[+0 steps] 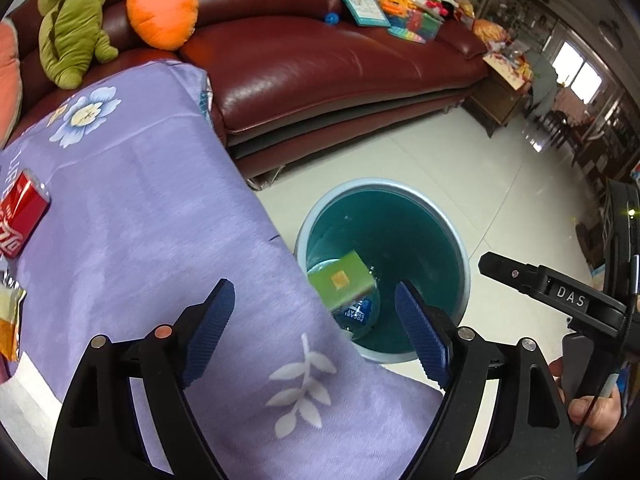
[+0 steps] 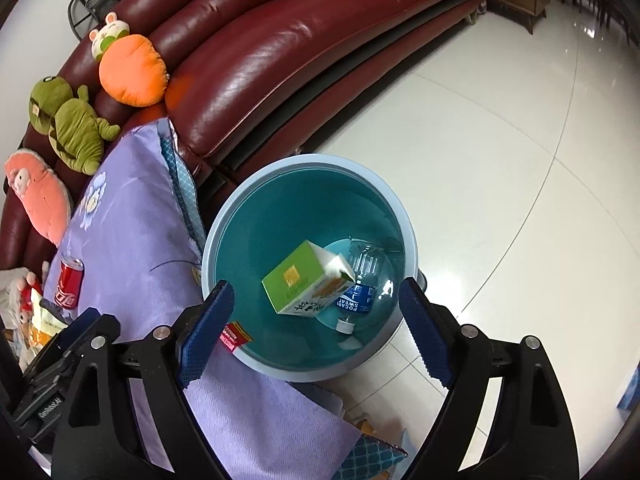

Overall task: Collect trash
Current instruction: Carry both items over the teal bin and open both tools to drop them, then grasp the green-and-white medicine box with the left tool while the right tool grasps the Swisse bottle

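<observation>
A round teal bin (image 2: 224, 236) (image 1: 448, 216) stands on the floor beside the purple-covered table. Inside it lie a green carton (image 2: 304, 280) (image 1: 340, 276) and a clear Pocari Sweat bottle (image 2: 360, 280) (image 1: 358, 312). My right gripper (image 2: 312, 312) is open and empty right above the bin. My left gripper (image 1: 316, 320) is open and empty over the table edge by the bin. A red cola can (image 1: 20, 216) (image 2: 70, 284) stands on the purple cloth (image 1: 160, 220) at the left. A crumpled snack wrapper (image 1: 10, 320) (image 2: 44, 316) lies near it.
A dark red leather sofa (image 1: 320, 64) runs behind the table, with plush toys (image 1: 68, 28) and an orange cushion (image 1: 164, 8) on it, and books and toys (image 1: 400, 12) farther along. White tiled floor (image 2: 500, 160) spreads right of the bin.
</observation>
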`<state>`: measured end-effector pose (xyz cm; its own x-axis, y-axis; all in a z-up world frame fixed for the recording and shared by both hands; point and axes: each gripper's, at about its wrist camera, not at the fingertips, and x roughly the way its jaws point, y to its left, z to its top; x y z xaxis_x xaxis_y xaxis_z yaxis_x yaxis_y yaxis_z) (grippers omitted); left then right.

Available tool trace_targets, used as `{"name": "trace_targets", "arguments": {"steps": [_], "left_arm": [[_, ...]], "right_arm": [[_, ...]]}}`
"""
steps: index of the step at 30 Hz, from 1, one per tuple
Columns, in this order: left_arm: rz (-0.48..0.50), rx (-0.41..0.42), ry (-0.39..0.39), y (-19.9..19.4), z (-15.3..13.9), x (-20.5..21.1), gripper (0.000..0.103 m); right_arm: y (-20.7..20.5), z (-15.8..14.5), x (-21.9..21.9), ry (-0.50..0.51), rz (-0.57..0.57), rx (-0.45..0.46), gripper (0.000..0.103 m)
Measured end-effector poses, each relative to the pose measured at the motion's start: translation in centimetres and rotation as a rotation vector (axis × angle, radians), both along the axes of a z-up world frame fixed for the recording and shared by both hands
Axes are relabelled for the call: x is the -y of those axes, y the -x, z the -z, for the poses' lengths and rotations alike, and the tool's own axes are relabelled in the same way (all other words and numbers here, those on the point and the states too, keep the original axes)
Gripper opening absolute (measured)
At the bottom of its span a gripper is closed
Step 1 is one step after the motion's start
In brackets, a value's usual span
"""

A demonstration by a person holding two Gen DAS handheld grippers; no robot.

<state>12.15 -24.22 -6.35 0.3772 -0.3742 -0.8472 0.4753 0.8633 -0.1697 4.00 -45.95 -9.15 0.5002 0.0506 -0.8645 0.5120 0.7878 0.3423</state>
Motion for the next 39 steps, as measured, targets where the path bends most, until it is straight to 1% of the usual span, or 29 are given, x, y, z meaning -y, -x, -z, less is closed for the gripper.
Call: {"name": "trace_targets", "arguments": {"steps": [6,13,17,22,25,32,38,39], "left_arm": [[-0.03,0.014,0.034,0.9,-1.4,-2.6,0.085],[-0.074,0.032,0.062,2.2,-3.0,-7.3,0.087],[-0.107,0.048,0.069,3.1,-4.0,-10.9,0.088],[-0.154,0.068,0.071,4.5,-5.4,-16.2,0.088],[-0.202,0.067,0.083,5.5,-5.8,-19.9,0.089],[-0.295,0.073,0.095,7.5,-6.5,-27.3,0.09],[-0.377,0.108,0.102,9.5,-7.1,-33.0,0.091],[-0.39,0.11,0.105,9.6,-7.1,-33.7,0.091]], "right_arm": [[0.3,-1.8,-2.1,0.06,-0.031,0.005,0.081],[0.1,-3.4,-5.2,0.052,-0.08,-0.007,0.081],[-0.2,-4.6,-8.6,0.069,-0.143,0.0,0.081],[-0.6,-5.8,-14.1,0.092,-0.265,0.004,0.081],[-0.6,-6.1,-17.8,0.076,-0.356,-0.006,0.081],[0.0,-6.2,-27.3,0.046,-0.585,-0.051,0.081],[1.2,-5.4,-33.4,-0.065,-0.708,-0.119,0.081],[1.3,-5.2,-34.3,-0.08,-0.729,-0.129,0.079]]}}
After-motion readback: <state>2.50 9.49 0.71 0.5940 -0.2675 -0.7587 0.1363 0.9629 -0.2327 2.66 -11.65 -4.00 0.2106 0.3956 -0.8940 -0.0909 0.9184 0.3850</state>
